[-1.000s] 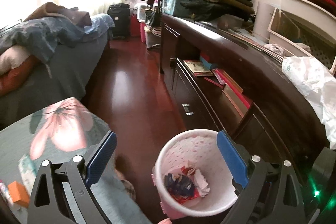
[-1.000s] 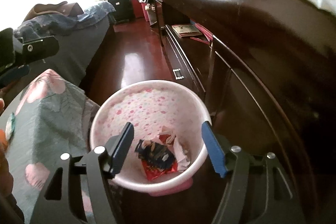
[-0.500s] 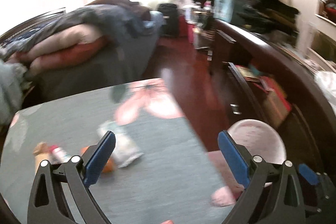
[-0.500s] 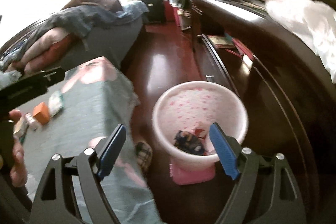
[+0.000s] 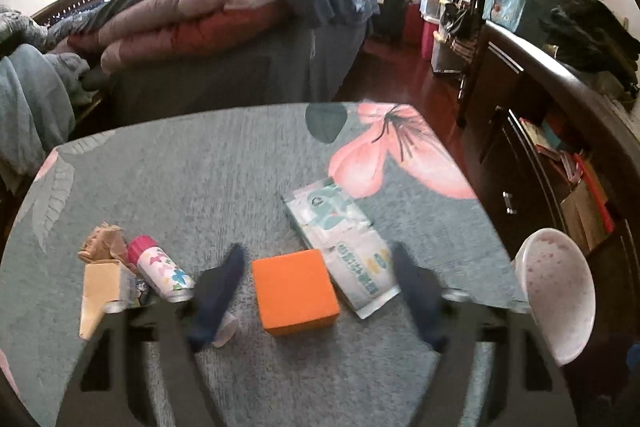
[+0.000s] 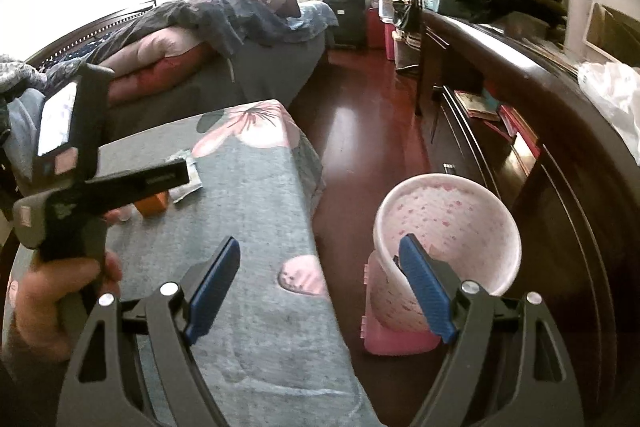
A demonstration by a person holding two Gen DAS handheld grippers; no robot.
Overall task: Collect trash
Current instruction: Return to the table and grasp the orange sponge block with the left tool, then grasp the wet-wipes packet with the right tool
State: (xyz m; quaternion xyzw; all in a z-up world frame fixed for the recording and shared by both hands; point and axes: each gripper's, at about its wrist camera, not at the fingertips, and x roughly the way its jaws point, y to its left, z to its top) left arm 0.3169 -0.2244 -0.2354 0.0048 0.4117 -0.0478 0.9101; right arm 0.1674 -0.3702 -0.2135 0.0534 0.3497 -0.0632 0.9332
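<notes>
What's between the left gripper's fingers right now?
In the left wrist view, the orange box lies between the open left gripper's fingers, on the floral cloth.

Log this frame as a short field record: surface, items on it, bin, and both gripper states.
surface: table under a grey-green floral cloth
items on cloth: orange box, wipes packet, small pink-capped bottle, torn brown cardboard carton
bin: pink-speckled white wastebasket on the floor beside the table; contents not visible
left gripper: open, empty, fingers either side of the orange box, contact unclear
right gripper: open, empty, between table edge and wastebasket
</notes>
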